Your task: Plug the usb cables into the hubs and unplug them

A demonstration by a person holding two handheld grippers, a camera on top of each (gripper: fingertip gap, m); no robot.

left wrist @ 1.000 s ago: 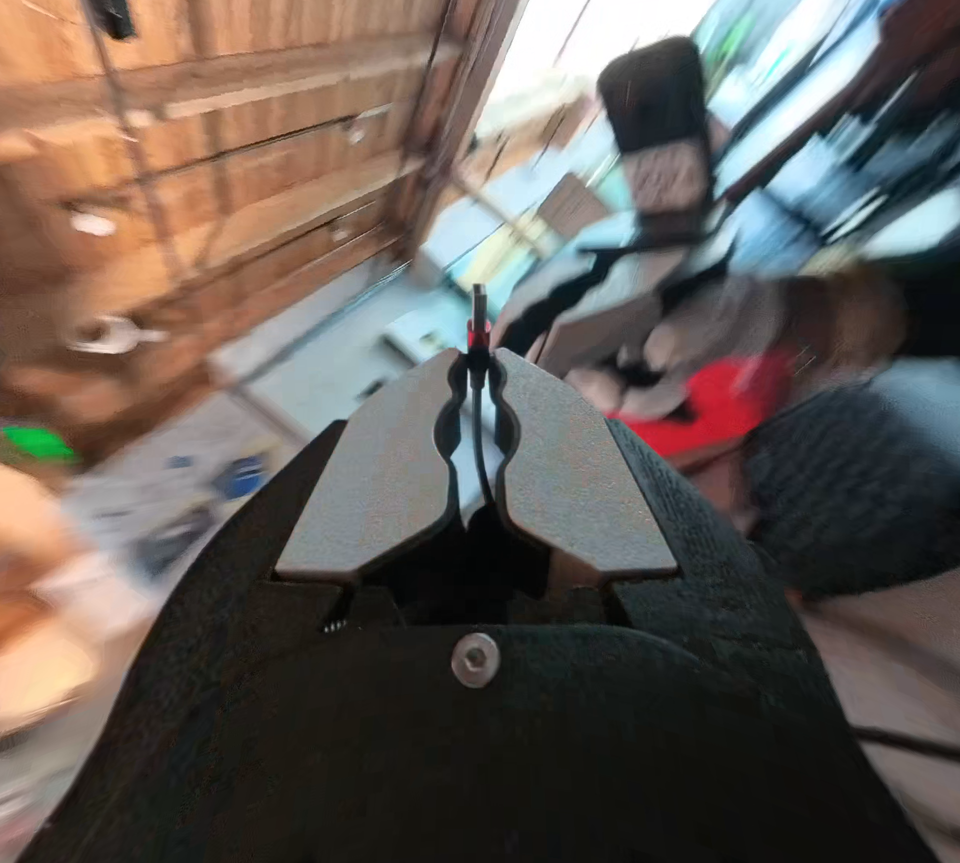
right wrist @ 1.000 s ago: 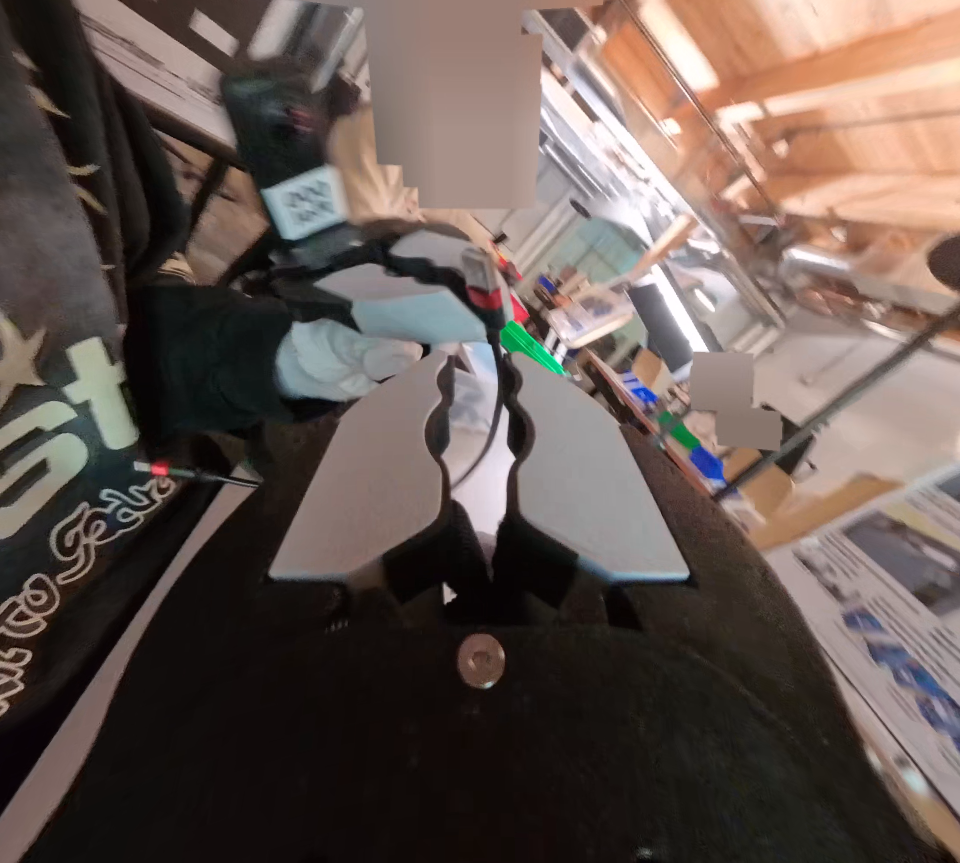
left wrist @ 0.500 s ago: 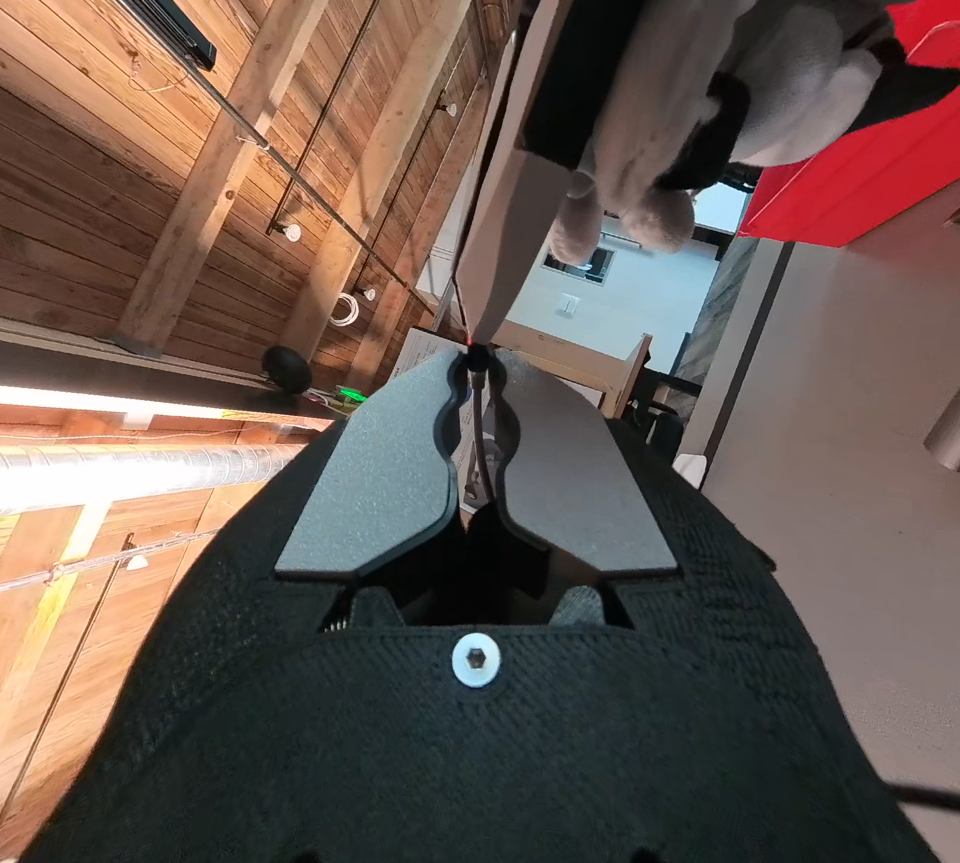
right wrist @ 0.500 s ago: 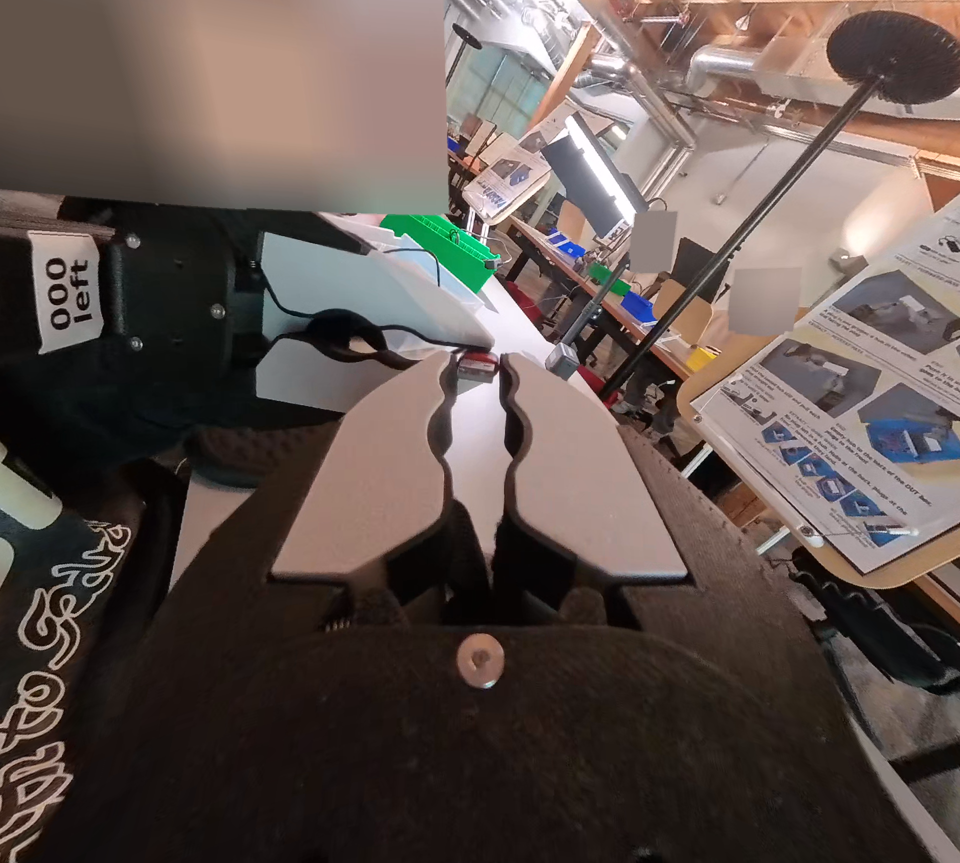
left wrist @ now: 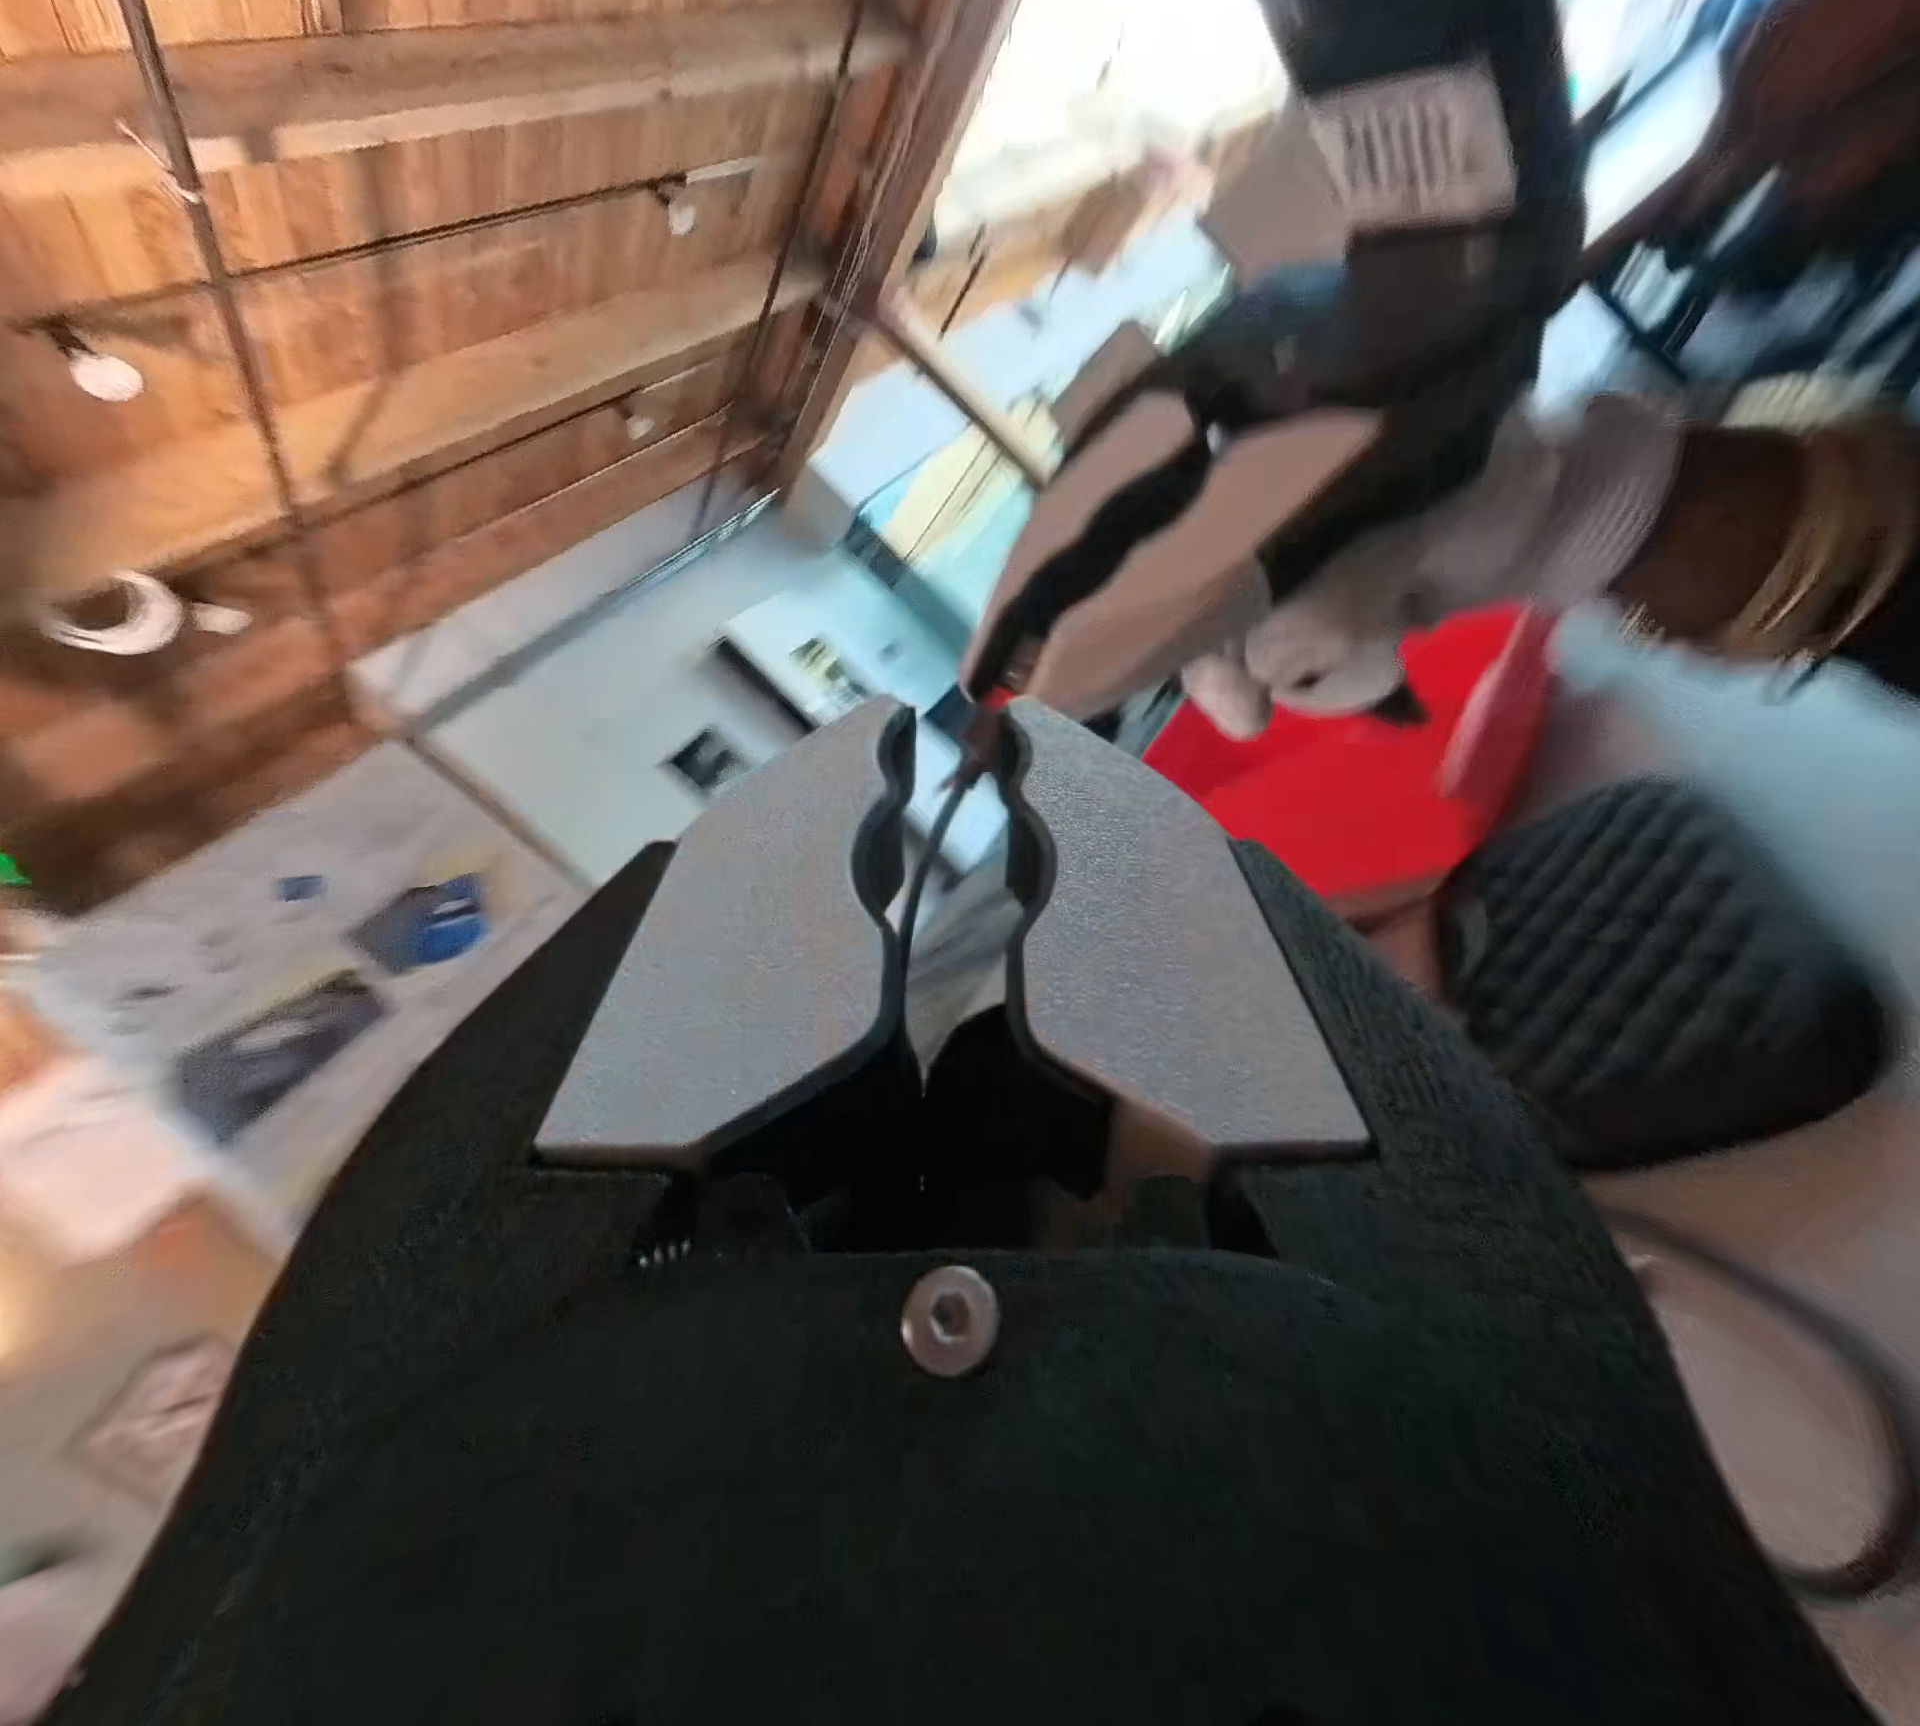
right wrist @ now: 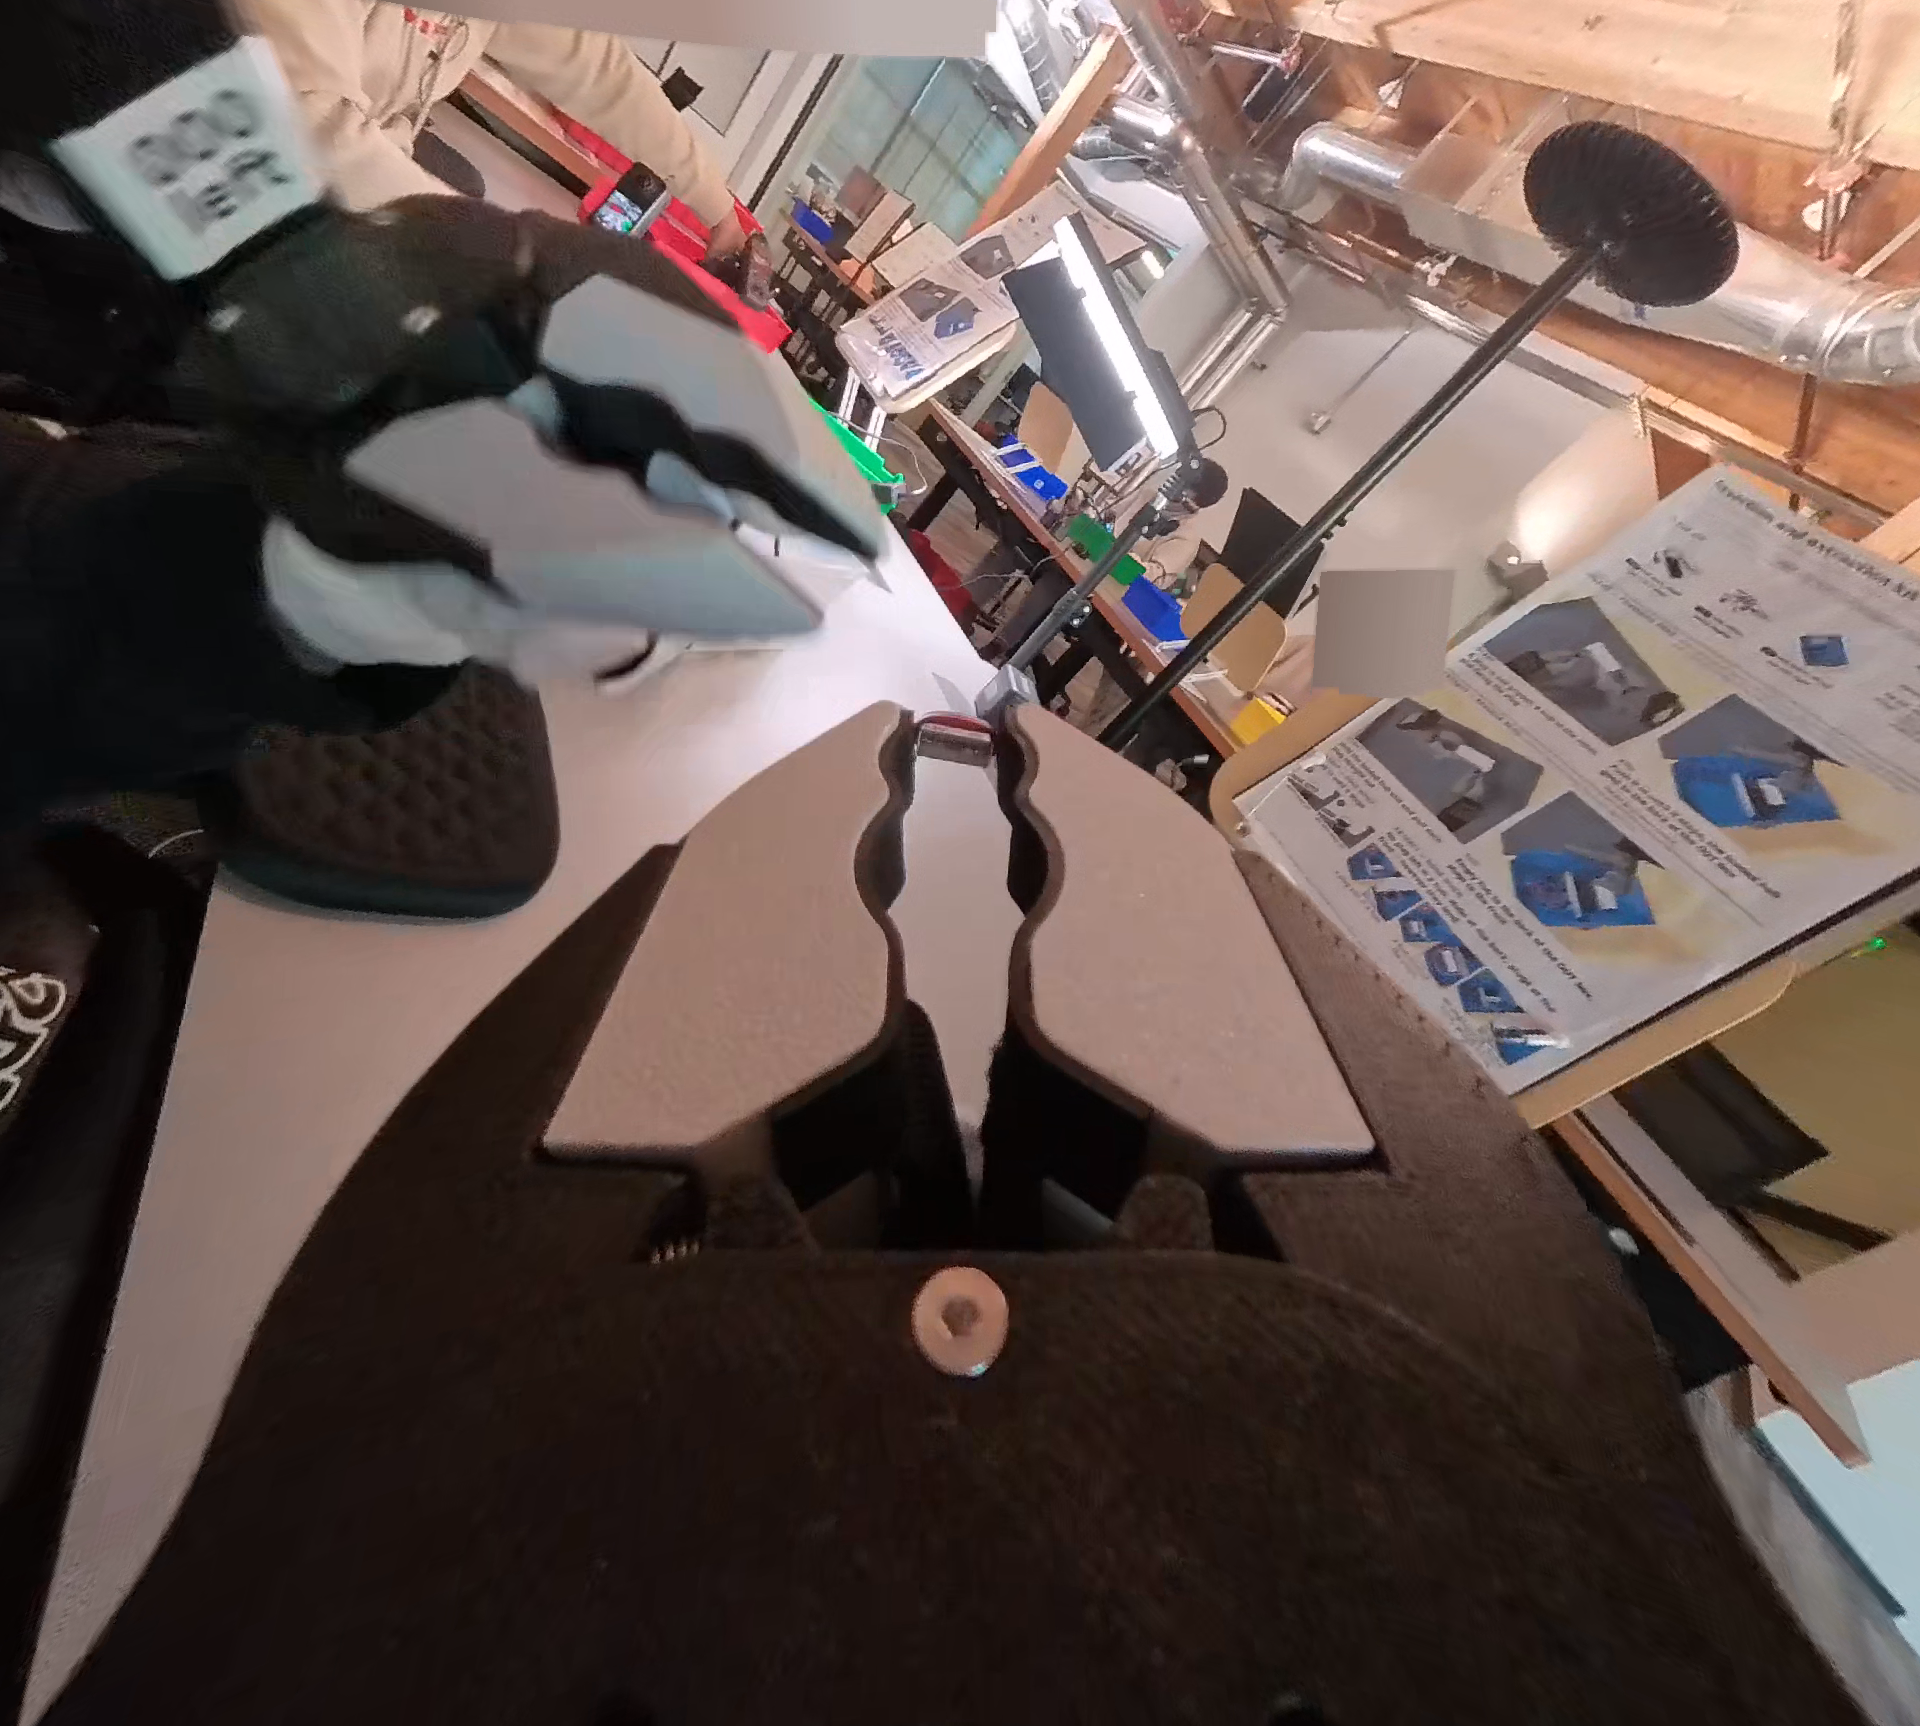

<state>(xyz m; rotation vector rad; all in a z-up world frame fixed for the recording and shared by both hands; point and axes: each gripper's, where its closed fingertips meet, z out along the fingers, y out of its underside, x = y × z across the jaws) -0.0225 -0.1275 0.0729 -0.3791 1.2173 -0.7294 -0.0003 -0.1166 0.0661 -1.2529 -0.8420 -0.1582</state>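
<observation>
My right gripper [right wrist: 954,720] is shut on a silver USB plug [right wrist: 951,744] with a red band, held crosswise between its tips above the white table [right wrist: 665,741]. My left gripper [left wrist: 958,718] stands slightly open, and the thin dark cable [left wrist: 930,829] runs loose through its gap, close to the right-hand finger. In the blurred left wrist view the right gripper [left wrist: 982,689] comes in from the upper right, its tips almost touching mine. In the right wrist view the left gripper [right wrist: 844,587] is at the upper left, blurred, held by a gloved hand. No hub shows in either view.
A black textured pad [right wrist: 395,803] lies on the table under the left gripper. A red bin [left wrist: 1351,793] sits behind it. A board with printed picture sheets [right wrist: 1558,793] and a black stand pole [right wrist: 1351,513] are to the right. A person in a beige sleeve [right wrist: 499,76] stands farther back. Less than 4 cm separates the two grippers' tips.
The plug has passed from my left gripper to my right one. The left jaws have parted and the left gripper has swung away, blurred. The right gripper stays shut on the plug.
</observation>
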